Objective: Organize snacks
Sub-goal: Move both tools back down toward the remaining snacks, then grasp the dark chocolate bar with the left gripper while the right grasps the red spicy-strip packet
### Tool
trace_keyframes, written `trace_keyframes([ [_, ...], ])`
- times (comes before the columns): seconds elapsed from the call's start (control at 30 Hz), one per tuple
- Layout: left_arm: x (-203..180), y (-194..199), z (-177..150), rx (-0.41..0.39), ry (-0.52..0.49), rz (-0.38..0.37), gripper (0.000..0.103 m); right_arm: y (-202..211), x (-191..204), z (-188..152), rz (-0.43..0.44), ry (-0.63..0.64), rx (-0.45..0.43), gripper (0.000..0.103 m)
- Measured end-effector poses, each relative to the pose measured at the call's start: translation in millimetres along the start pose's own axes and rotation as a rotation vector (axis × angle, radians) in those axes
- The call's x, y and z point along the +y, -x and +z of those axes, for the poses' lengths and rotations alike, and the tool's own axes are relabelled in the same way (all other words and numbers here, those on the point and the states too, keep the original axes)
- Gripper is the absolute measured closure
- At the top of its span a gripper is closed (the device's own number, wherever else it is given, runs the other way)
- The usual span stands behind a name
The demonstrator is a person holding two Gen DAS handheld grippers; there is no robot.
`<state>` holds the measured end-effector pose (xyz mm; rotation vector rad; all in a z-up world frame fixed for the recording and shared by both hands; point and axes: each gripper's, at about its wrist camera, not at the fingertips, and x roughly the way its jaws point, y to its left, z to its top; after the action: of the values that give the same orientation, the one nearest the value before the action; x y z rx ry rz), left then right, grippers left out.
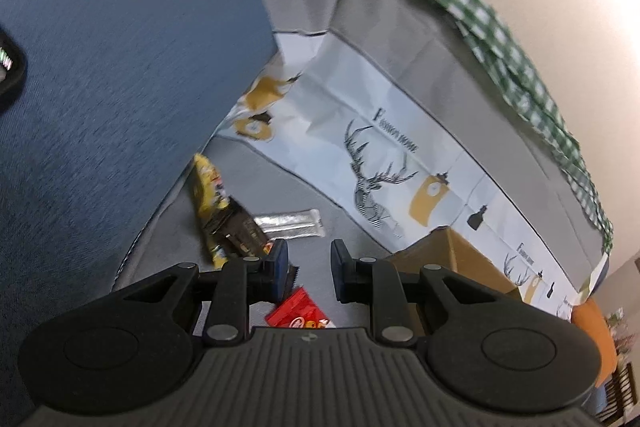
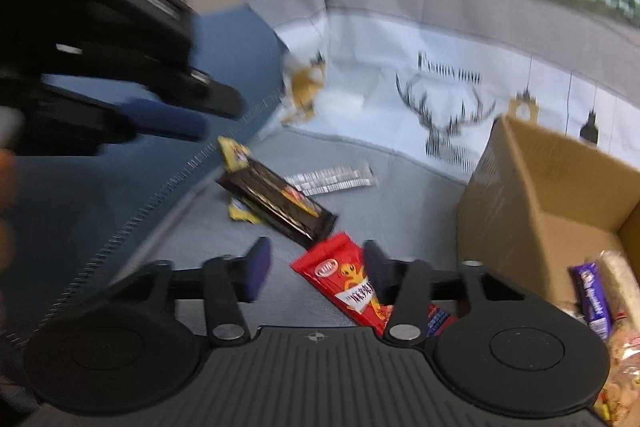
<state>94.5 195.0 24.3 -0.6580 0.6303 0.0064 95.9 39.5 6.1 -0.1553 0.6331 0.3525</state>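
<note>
Grey fabric (image 2: 400, 203) covered the surface where we worked, with a blue cushion (image 1: 100, 99) to the left, a deer-print panel (image 1: 372, 147) standing behind, and a green checked cloth (image 1: 500, 39) draped along its top edge.

We held the left gripper (image 1: 309, 267) low over the fabric with its blue pads apart and nothing between them. Ahead of it lay a yellow snack packet (image 1: 206, 183), a dark chocolate bar (image 1: 236, 223) resting across it, and a silver wrapper (image 1: 292, 221) just beyond. A red packet (image 1: 298, 313) lay below the pads, partly hidden by the gripper body.

We kept the right gripper (image 2: 316, 267) spread wide as well, gripping nothing. The red snack packet (image 2: 344, 275) lay on the fabric between its fingers, the right finger crossing in front of its lower end; whether they touched we could not tell. The dark bar (image 2: 280, 199) sat just beyond it, over the yellow packet (image 2: 234, 153), with the silver wrapper (image 2: 332, 177) farther back.

A cardboard box (image 2: 532, 187) stood open at the right, holding a purple wrapped snack (image 2: 594, 299) and other bagged snacks (image 2: 622, 367). The left gripper (image 2: 160, 119) showed blurred at upper left in the right wrist view.
</note>
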Motion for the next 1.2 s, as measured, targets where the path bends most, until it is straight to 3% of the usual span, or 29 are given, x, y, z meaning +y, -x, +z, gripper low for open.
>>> trace_keyframes([
  [0.03,4.6,-2.4,0.8,0.012,0.022,-0.001,0.079,-11.7,0.9,1.5,-0.016,0.005,0.029,0.025],
  [0.17,17.8,-16.9,2.2,0.075,0.107,-0.012,0.077,-48.0,0.6,5.5,-0.048,0.019,0.129,0.012],
  [0.33,24.4,-38.8,1.5,0.146,0.16,0.001,0.069,-78.5,-4.5,6.3,-0.054,0.025,0.238,0.009],
  [0.47,22.6,-56.4,4.6,0.154,0.153,0.043,0.068,-95.8,-15.8,1.5,-0.057,-0.013,0.315,0.009],
  [0.6,23.4,-78.9,8.3,0.184,0.161,0.069,0.063,-99.2,-18.7,-2.0,-0.045,-0.037,0.342,0.008],
  [0.7,22.8,-96.0,7.8,0.206,0.142,0.118,0.059,-97.4,-19.5,-1.5,-0.011,-0.055,0.361,0.014],
  [0.8,23.1,-108.2,6.6,0.21,0.136,0.143,0.059,-92.6,-16.8,-1.1,0.02,-0.052,0.367,0.027],
  [0.87,22.6,-114.1,6.7,0.204,0.13,0.146,0.059,-91.3,-17.9,-0.3,0.061,-0.08,0.376,0.041],
  [0.97,22.3,-121.1,6.7,0.195,0.115,0.162,0.059,-88.4,-16.7,1.2,0.09,-0.091,0.379,0.051],
  [1.2,20.4,-137.1,5.1,0.212,0.074,0.18,0.062,-78.3,-26.1,1.2,0.156,-0.217,0.376,0.062],
])
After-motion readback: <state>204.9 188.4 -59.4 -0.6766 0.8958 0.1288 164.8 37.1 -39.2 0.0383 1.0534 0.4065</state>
